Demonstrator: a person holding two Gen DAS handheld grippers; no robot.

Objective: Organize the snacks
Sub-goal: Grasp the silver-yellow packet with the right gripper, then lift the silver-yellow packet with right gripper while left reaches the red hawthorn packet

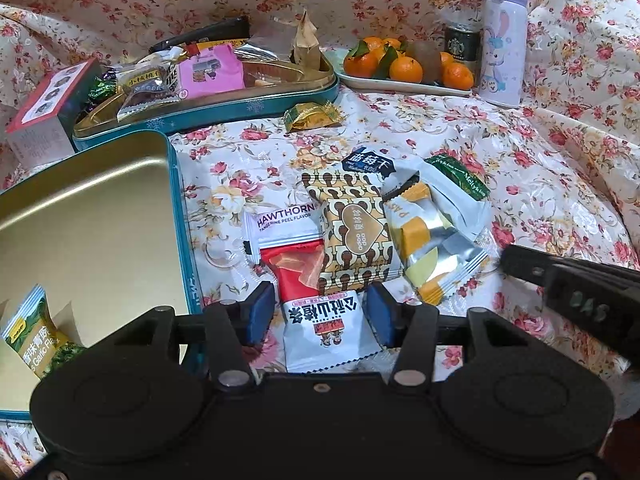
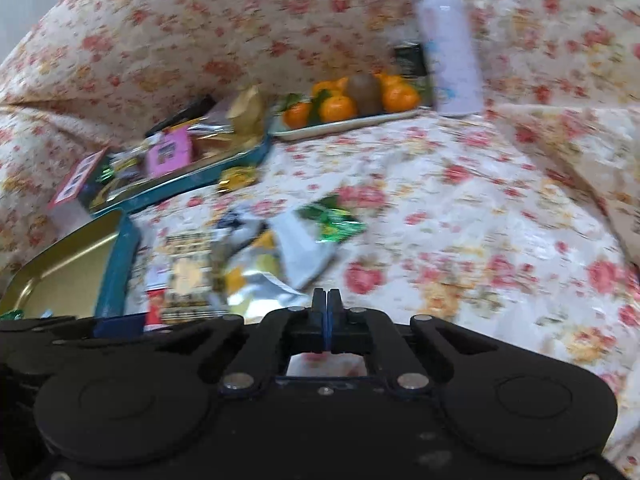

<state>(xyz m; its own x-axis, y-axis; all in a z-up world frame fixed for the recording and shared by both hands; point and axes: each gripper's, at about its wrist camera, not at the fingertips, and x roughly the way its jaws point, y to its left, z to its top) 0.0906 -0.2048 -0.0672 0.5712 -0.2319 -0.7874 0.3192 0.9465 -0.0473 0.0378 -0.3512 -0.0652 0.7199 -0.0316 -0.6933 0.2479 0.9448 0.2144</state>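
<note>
My left gripper (image 1: 320, 312) is open, its blue pads either side of a red and white hawthorn snack packet (image 1: 320, 312) lying on the floral cloth. Beyond it lies a pile: a brown and gold patterned packet (image 1: 356, 236), a white Hawthorn packet (image 1: 280, 224), a yellow and silver packet (image 1: 432, 248) and a green wrapper (image 1: 456, 178). An open teal tin (image 1: 180, 216) at the left holds a green garlic-flavour packet (image 1: 32, 332). My right gripper (image 2: 327, 300) is shut and empty, to the right of the pile (image 2: 248, 268); it shows as a black arm in the left wrist view (image 1: 568, 280).
A second teal tin (image 1: 256, 100) full of snacks stands behind, with a small box (image 1: 44, 108) to its left and a gold candy (image 1: 312, 117) in front. A tray of tangerines (image 1: 400, 64), a can (image 1: 462, 46) and a lilac bottle (image 1: 504, 40) stand at the back right.
</note>
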